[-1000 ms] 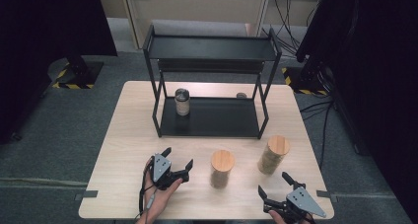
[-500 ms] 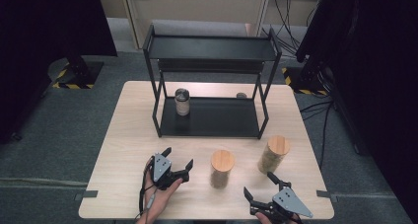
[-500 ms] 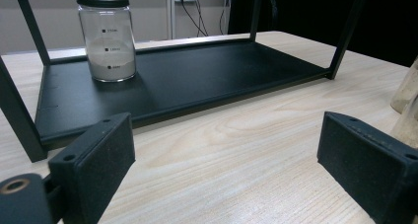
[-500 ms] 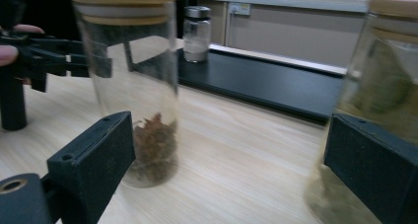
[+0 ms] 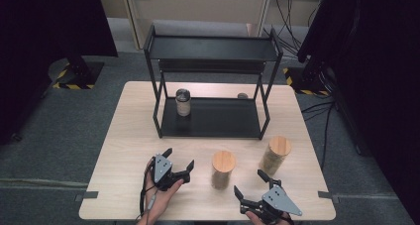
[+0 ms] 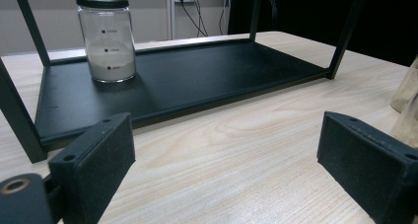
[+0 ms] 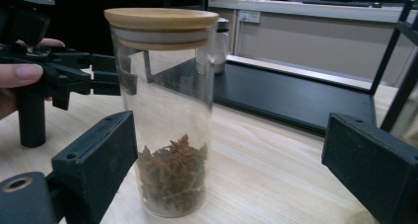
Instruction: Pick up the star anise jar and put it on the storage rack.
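Note:
A tall glass jar with a bamboo lid (image 5: 223, 169) holds star anise and stands on the table's front middle. My right gripper (image 5: 248, 181) lies just right of and nearer than it, pointing at it. In the right gripper view the jar (image 7: 165, 110) stands ahead of the gap, close to the left jaw, and no pad touches it. My right gripper (image 7: 229, 150) is open, though its jaws have just been closing a little. My left gripper (image 5: 180, 157) rests open at the front left with nothing between its jaws (image 6: 224, 150).
A black two-tier rack (image 5: 210, 117) stands mid-table, with a metal-lidded jar of white powder (image 5: 183, 102) on its lower shelf (image 6: 197, 81). A second bamboo-lidded jar (image 5: 275, 154) stands at the front right. A small round object (image 5: 242, 95) sits behind the rack.
My right gripper has slid left along the front edge toward the star anise jar. The left gripper and the jars have stayed put.

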Demonstrator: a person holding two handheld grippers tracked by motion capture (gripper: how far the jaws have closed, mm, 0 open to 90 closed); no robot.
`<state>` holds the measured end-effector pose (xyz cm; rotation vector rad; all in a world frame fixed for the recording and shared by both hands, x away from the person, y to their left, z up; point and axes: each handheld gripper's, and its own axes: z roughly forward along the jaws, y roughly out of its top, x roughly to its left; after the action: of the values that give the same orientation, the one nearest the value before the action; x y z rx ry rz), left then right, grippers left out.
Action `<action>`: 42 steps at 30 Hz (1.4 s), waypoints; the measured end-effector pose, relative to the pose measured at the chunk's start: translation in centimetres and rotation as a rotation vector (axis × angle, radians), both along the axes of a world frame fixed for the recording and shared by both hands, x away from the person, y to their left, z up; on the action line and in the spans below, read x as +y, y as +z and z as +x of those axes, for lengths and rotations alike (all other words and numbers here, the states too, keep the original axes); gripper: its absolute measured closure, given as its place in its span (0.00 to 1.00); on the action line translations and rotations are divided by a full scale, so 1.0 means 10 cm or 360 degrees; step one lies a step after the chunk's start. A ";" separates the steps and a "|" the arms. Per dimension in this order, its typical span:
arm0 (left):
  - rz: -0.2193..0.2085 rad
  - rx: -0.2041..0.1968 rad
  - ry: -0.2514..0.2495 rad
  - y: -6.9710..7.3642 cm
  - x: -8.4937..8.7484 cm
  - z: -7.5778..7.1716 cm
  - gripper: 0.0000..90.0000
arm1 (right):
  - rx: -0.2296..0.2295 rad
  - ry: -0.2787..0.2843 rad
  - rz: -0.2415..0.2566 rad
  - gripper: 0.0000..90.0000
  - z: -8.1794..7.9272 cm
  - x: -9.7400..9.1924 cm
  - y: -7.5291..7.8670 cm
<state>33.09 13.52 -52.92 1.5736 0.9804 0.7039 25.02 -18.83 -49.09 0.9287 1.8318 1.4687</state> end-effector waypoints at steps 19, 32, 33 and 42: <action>-0.0001 -0.0001 0.0000 0.00 0.00 0.00 0.07 | -0.0063 0.0044 -0.0017 0.11 0.04 0.32 0.13; 0.0000 -0.0001 -0.0002 0.00 0.00 0.00 0.07 | -0.0070 -0.0002 -0.0022 0.14 0.11 0.47 0.17; 0.0000 -0.0001 -0.0002 0.00 0.00 0.00 0.07 | -0.0071 -0.0002 -0.0018 0.14 0.12 0.48 0.18; -0.0003 0.0000 -0.0003 0.00 0.00 0.00 0.07 | -0.0037 0.0011 -0.0011 0.14 0.18 0.55 0.15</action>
<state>33.10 13.53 -52.92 1.5729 0.9795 0.7015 26.82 -13.37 -47.60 0.8994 1.8239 1.4705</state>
